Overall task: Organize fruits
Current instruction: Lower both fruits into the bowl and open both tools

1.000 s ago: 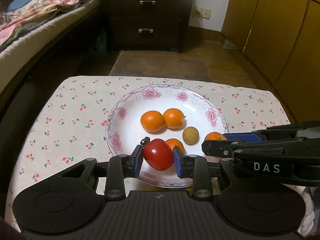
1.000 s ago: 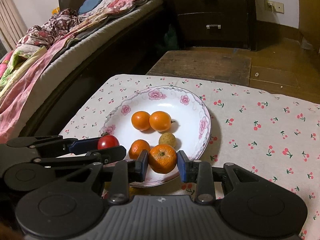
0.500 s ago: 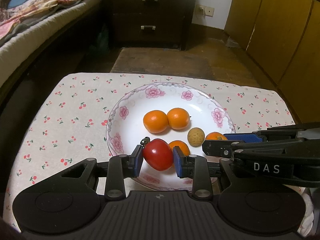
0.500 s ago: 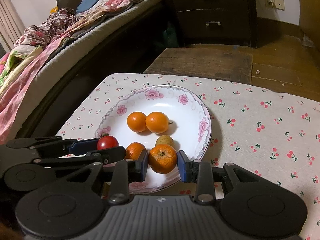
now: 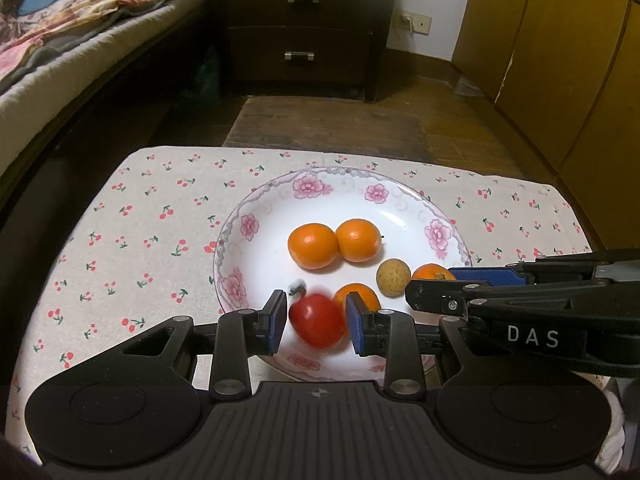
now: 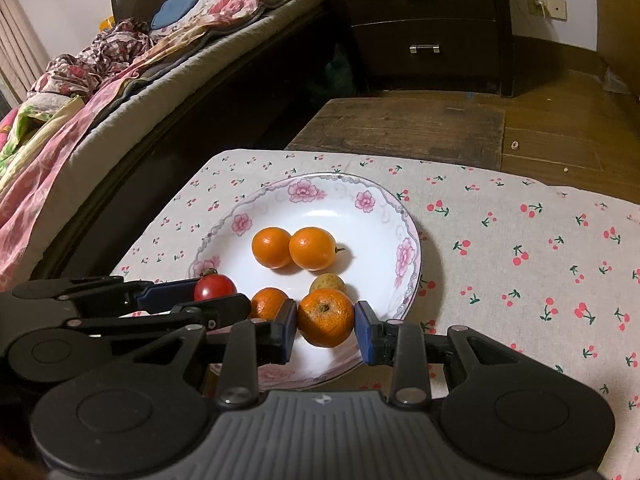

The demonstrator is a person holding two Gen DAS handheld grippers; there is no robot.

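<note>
The one readable text is the white capital lettering "DAS"; it stands on the black side of the right gripper (image 5: 448,284), where that gripper reaches in from the right in the left wrist view; the letters are widely spaced and upright; the right wrist view shows no readable lettering, only a small cross-like mark on each gripper's ribbed black body, which is no text.
</note>
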